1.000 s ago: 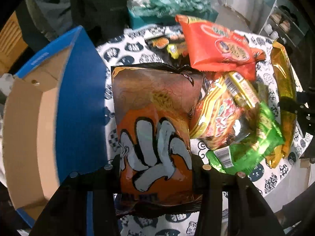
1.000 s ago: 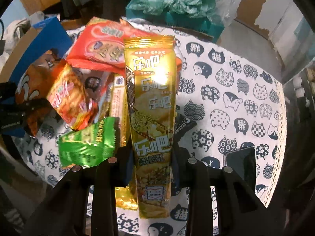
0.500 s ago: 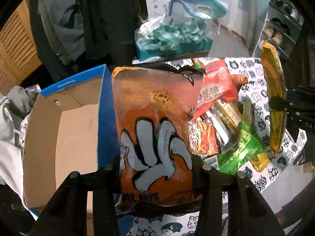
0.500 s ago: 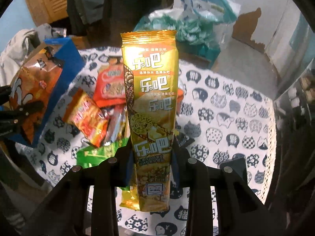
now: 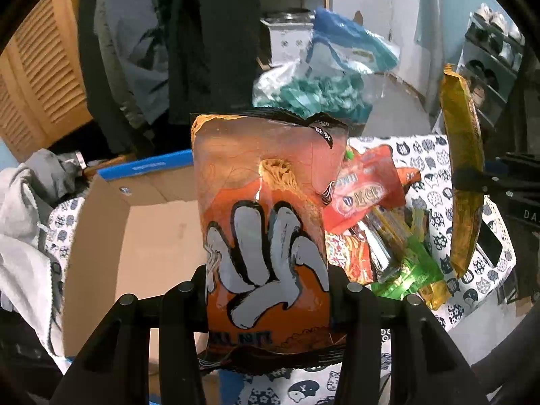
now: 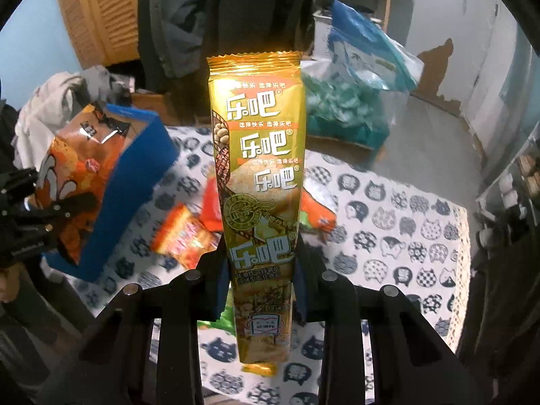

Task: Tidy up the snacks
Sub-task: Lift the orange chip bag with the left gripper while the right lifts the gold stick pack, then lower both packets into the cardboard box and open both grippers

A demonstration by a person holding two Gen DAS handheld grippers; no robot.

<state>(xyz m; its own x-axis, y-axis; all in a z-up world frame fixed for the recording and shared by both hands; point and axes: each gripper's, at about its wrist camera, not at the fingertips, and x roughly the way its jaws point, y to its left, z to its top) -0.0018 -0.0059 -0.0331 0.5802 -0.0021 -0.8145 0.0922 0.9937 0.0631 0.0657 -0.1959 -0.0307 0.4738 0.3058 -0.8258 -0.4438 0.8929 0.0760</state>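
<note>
My left gripper (image 5: 268, 290) is shut on an orange snack bag (image 5: 266, 222) printed with a grey clawed hand, held upright above the table. Just left of and below it stands an open cardboard box (image 5: 135, 236) with blue outer walls. My right gripper (image 6: 260, 270) is shut on a long gold snack pack (image 6: 258, 168) with white lettering, also lifted clear of the table. In the left wrist view that gold snack pack (image 5: 464, 182) hangs at the right. In the right wrist view the orange snack bag (image 6: 74, 175) sits at the left beside the cardboard box (image 6: 135, 182).
A pile of loose snacks lies on the cat-print tablecloth (image 6: 388, 229): a red-orange pack (image 5: 368, 192), a red patterned pack (image 5: 347, 256) and a green pack (image 5: 408, 273). A dark phone (image 5: 489, 243) lies at the right. Grey clothing (image 5: 27, 222) lies left of the box; teal bags (image 6: 341, 108) behind.
Both grippers have risen with their snacks and tilted up, so the table looks farther away. The orange bag has moved toward the open box, whose inside now shows.
</note>
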